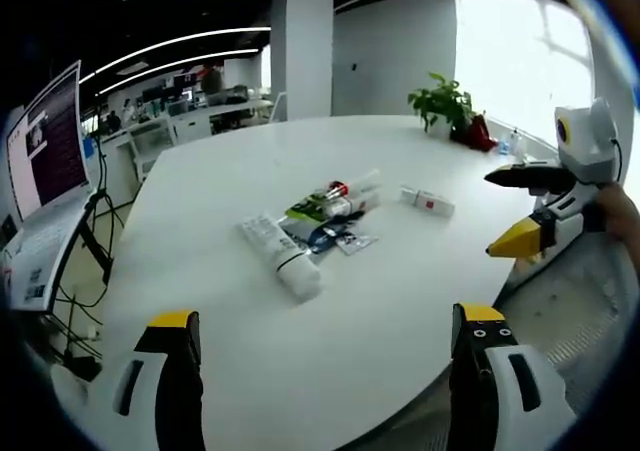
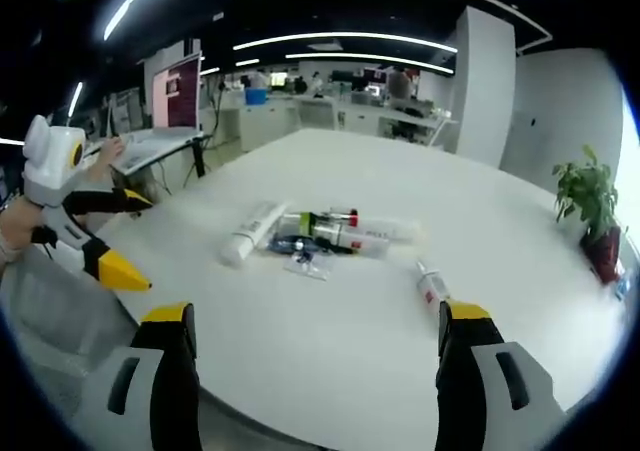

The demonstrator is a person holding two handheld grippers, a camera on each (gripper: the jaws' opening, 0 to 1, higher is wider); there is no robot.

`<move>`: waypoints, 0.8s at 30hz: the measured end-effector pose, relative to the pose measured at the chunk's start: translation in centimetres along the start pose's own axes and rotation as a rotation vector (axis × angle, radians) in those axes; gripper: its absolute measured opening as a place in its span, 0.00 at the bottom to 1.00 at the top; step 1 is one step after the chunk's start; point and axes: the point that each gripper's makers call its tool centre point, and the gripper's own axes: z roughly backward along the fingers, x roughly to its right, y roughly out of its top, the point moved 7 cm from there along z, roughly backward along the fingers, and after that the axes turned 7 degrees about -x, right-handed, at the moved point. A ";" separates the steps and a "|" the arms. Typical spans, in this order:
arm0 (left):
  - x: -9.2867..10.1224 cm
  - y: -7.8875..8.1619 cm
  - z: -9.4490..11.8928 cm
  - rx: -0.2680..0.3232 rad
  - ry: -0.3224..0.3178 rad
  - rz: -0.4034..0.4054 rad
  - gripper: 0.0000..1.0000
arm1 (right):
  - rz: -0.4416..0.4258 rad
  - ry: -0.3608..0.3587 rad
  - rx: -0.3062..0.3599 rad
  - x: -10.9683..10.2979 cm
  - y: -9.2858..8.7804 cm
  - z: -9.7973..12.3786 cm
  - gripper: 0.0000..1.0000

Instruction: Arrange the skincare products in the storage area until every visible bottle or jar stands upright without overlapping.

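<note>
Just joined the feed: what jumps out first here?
A cluster of skincare tubes lying flat mid-table, with one small tube apart from them. Both grippers hover open over the white table: the left gripper and the right gripper. A potted plant sits at the far edge.

Bright window glare, fisheye-warped edges

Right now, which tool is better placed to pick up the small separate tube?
Probably the right tool: the small tube lies just beyond its right-hand jaw, apart from the pile. From the left tool it looks farther across the table.
</note>
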 end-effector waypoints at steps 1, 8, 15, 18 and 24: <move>0.0 0.0 0.0 0.001 -0.001 0.000 0.99 | 0.000 0.000 -0.001 0.0 0.0 0.0 1.00; -0.2 0.0 0.0 0.003 -0.001 0.003 0.99 | 0.004 0.000 -0.001 0.0 0.0 0.0 1.00; -0.2 0.1 0.0 0.004 -0.004 0.001 0.99 | 0.007 -0.002 -0.002 0.0 0.0 0.0 1.00; -0.1 0.1 0.0 0.006 -0.006 0.003 0.99 | 0.013 -0.002 -0.004 0.0 -0.1 0.1 1.00; -0.1 0.2 0.1 0.009 -0.007 0.004 0.99 | 0.021 -0.002 -0.004 -0.1 0.0 0.0 1.00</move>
